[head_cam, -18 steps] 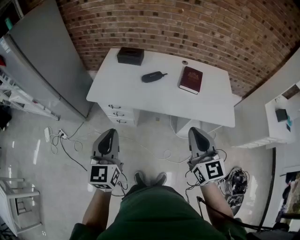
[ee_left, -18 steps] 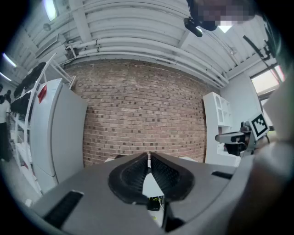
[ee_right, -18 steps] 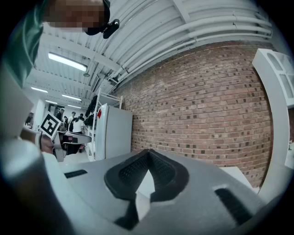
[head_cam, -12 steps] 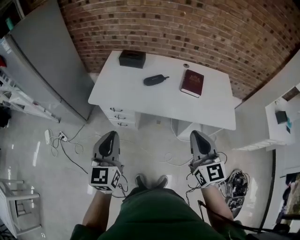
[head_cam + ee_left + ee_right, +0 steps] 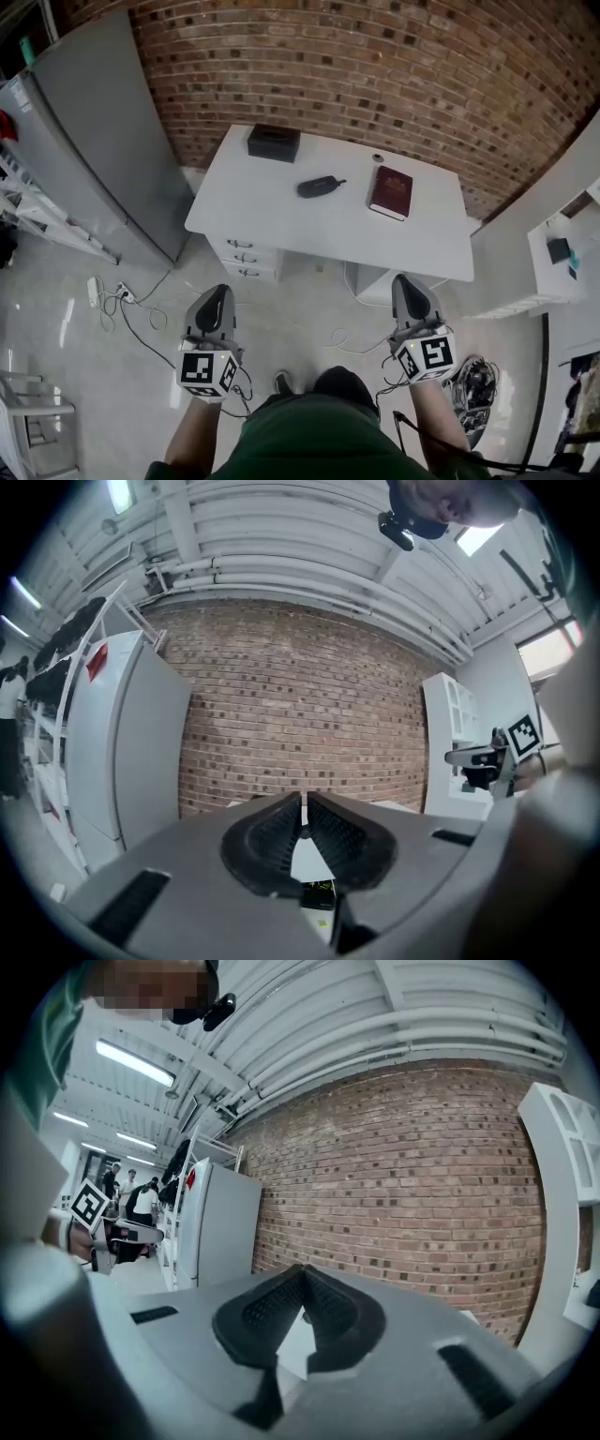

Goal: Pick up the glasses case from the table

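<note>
The glasses case (image 5: 318, 187), dark and oval, lies near the middle of the white table (image 5: 281, 211) in the head view. To its right rests a dark red book (image 5: 390, 192), and a black box (image 5: 274, 142) stands at the table's back left. Both grippers hover level over the floor, short of the table's front edge and well apart from the case. My left gripper (image 5: 217, 293) (image 5: 305, 803) is shut with nothing between its pads. My right gripper (image 5: 410, 283) (image 5: 302, 1274) is shut and empty too. Neither gripper view shows the case.
A brick wall (image 5: 375, 75) runs behind the table. A grey fridge (image 5: 103, 141) stands to the left, with cables and a power strip (image 5: 117, 281) on the floor near it. Drawers (image 5: 246, 253) sit under the table's left side. White furniture (image 5: 562, 248) stands on the right.
The head view has tilted up: the table and both grippers sit lower in the picture and more wall shows. Both grippers stay shut and side by side.
</note>
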Demonstrator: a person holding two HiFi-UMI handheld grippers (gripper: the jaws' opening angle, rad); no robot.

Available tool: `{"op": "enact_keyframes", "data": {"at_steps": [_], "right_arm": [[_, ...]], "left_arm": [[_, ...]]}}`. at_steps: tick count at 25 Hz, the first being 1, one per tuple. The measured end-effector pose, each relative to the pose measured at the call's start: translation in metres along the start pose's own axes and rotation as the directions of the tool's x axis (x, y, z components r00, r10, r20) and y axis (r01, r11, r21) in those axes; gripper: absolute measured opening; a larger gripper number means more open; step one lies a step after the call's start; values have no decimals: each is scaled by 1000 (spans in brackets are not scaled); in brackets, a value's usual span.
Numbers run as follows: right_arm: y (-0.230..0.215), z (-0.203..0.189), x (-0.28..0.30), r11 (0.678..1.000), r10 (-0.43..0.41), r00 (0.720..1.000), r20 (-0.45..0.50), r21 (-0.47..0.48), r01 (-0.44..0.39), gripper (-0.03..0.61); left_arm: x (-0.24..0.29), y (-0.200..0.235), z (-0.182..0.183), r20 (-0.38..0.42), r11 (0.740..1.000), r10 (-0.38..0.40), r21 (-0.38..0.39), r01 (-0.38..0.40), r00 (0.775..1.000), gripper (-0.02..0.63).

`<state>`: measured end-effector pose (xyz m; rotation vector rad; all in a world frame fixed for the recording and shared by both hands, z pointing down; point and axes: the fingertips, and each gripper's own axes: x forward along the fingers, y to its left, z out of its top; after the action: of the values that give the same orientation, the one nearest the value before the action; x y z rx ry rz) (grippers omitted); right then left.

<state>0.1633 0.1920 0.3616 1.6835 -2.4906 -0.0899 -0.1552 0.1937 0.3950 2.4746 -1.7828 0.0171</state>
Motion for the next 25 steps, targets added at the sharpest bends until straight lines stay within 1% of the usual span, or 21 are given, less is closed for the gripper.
{"op": "enact_keyframes", "data": {"at_steps": [4, 7, 12, 15, 18, 22, 25], "right_arm": [[-6, -7, 16, 1000, -7, 1000, -26, -24, 6, 0], [-19, -16, 37, 1000, -5, 999, -43, -31, 4, 0], [-39, -35, 90, 999, 25, 998, -50, -39, -27, 0], [-56, -48, 130, 998, 47, 997, -62, -39, -50, 0], [-72, -61, 174, 996, 81, 993, -86, -20, -83, 0], [-86, -79, 230, 990, 138, 984, -116, -15, -141, 0], [-92, -97, 266, 978, 203, 964, -170, -15, -208, 0]], "left_arm": [[5, 14, -3, -11, 1000, 14, -1, -14, 1000, 18], [20, 20, -3, -13, 1000, 24, 5, -24, 1000, 18], [51, 36, -10, -34, 998, 66, 21, -65, 997, 18], [78, 48, -10, -43, 995, 100, 32, -99, 994, 18], [115, 57, -6, -50, 991, 128, 39, -126, 990, 18], [164, 57, -3, -68, 988, 151, 44, -149, 986, 18], [193, 52, -1, -106, 984, 173, 70, -167, 979, 18]]}}
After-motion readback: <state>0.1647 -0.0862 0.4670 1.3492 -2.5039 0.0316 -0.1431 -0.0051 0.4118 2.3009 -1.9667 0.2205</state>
